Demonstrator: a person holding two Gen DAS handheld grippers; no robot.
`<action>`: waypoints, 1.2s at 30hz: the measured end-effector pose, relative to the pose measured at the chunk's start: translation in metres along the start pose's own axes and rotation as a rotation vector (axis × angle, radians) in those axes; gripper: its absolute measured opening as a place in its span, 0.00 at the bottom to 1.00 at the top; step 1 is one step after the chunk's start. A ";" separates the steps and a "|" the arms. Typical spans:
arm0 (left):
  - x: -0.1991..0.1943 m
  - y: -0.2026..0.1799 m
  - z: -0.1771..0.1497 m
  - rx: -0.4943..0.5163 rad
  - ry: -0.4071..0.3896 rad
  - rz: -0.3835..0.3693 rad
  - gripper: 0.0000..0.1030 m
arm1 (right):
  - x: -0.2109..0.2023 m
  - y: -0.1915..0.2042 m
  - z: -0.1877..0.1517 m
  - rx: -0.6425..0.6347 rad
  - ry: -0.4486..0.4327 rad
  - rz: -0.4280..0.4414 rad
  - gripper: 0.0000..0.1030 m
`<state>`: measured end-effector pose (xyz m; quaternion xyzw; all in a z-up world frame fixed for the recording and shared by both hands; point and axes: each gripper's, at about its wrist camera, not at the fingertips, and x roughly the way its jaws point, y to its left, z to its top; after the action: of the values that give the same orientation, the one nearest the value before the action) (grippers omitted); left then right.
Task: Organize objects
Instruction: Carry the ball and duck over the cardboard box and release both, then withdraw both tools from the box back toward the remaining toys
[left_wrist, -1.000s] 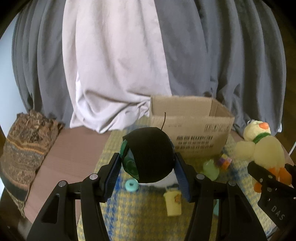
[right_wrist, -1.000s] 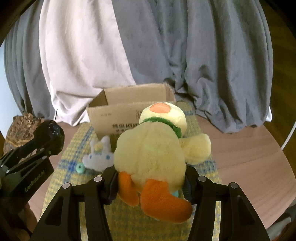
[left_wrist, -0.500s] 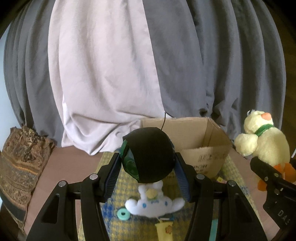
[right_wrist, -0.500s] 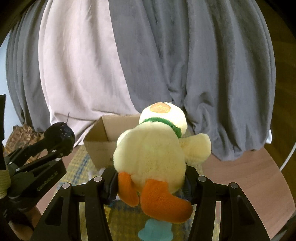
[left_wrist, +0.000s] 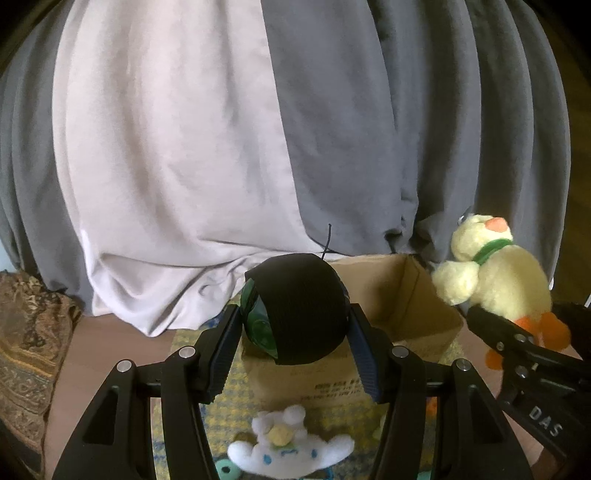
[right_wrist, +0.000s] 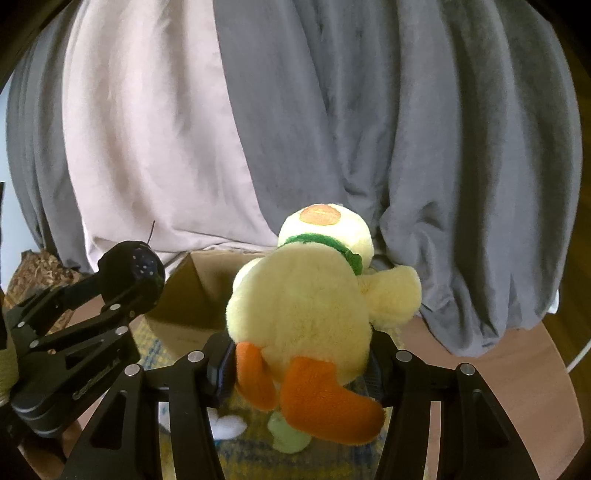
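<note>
The left hand-held gripper (left_wrist: 295, 350) pinches a black ball (left_wrist: 299, 308) with a green patch, and the right hand-held gripper (right_wrist: 301, 363) pinches a yellow plush duck (right_wrist: 310, 306). Compared with half a second ago, both are higher and nearer to the open cardboard box (left_wrist: 413, 314), which now sits lower in both views. A white plush toy (left_wrist: 288, 446) lies on the yellow checked cloth (left_wrist: 240, 402) of the tabletop (left_wrist: 99, 354), before the box.
</note>
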<state>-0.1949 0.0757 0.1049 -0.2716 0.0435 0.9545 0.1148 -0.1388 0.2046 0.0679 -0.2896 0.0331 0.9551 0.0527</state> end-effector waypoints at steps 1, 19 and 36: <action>0.004 0.000 0.001 -0.001 0.002 0.001 0.55 | 0.004 -0.001 0.002 0.002 0.005 0.001 0.53; 0.068 -0.007 0.017 0.010 0.125 -0.018 0.57 | 0.056 -0.003 0.025 -0.007 0.091 0.023 0.66; 0.055 0.003 0.014 -0.034 0.105 0.078 0.86 | 0.040 -0.017 0.022 0.059 0.058 -0.015 0.87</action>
<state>-0.2482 0.0853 0.0876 -0.3213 0.0440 0.9433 0.0703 -0.1825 0.2265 0.0635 -0.3159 0.0604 0.9444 0.0676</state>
